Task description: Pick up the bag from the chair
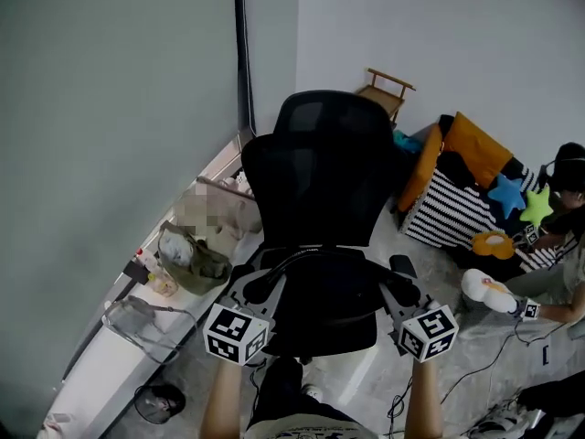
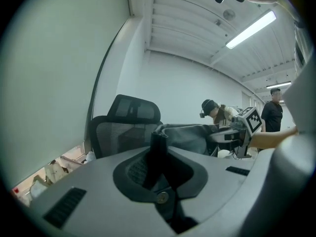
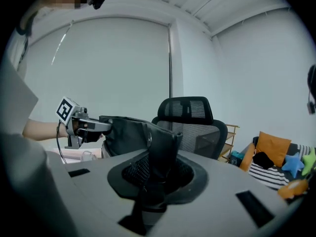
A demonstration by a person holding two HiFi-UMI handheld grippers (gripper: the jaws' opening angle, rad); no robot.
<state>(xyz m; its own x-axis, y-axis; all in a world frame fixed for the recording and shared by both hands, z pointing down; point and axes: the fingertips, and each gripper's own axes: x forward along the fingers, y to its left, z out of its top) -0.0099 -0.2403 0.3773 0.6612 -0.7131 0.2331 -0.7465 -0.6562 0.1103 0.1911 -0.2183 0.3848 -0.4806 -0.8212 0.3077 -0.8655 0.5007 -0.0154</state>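
While left gripper (image 2: 158, 146) and right gripper (image 3: 160, 147) pinch its edges, the dark fabric bag (image 3: 123, 132) hangs lifted.
It seems clear of the black mesh office chair (image 1: 320, 154); pickup looks nearly done.

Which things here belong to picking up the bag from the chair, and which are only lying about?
For the job:
- bag, gripped at both ends
- left gripper, shut on it
- right gripper, shut on it
- chair

Lying about:
- striped basket
- orange cushion
- blue star toy
- wooden rack

Bag (image 1: 324, 293) dark grey; chair (image 1: 320, 167) black, mesh back; basket (image 1: 450, 214) black-white striped; cushion (image 1: 479, 148) orange; star (image 1: 505, 193) blue.
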